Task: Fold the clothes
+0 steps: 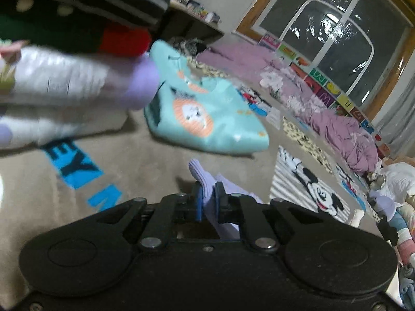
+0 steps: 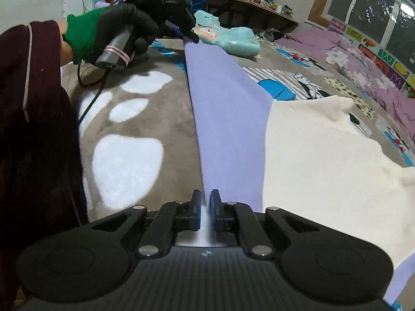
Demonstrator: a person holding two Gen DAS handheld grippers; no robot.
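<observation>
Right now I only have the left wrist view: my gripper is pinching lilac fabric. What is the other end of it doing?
Observer: The right gripper is shut on the lilac band too, so it runs taut between both grippers.
Operator: Is that band a separate piece?
Observer: No, it borders a cream garment spreading to the right of the band.
Operator: What lies under it on my side?
Observer: The grey blanket with white paw prints.
Operator: Any clothes already near my left gripper?
Observer: The teal garment lies just beyond the left gripper.
</observation>
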